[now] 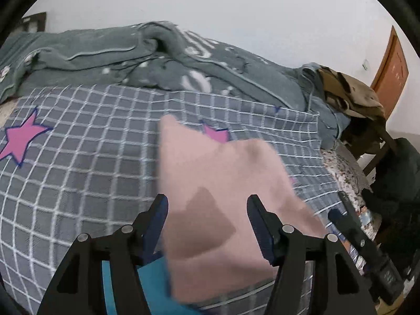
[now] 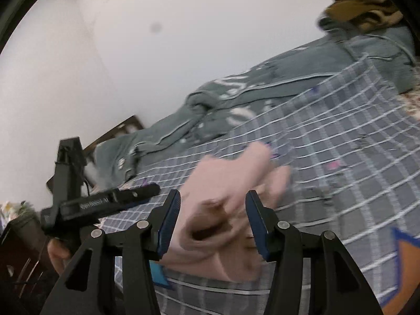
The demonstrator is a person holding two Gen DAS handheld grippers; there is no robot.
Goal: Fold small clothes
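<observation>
Left tongs are standing spread, pads clear of the pink garment that is lying between and ahead of them; nothing is being pinched. Right tongs are likewise standing apart, with the same pink garment bunched in the gap, blurred, and neither pad visibly pressing on it. Garment is resting on the grey checked sheet of the bed, partly covering a pink star print; a second pink star is showing well to the left. Something blue is peeking out from under the garment's near edge. Behind the sheet a rumpled grey-green blanket is lying against the white wall. Right view is catching the left tongs' body and a hand beneath it.
</observation>
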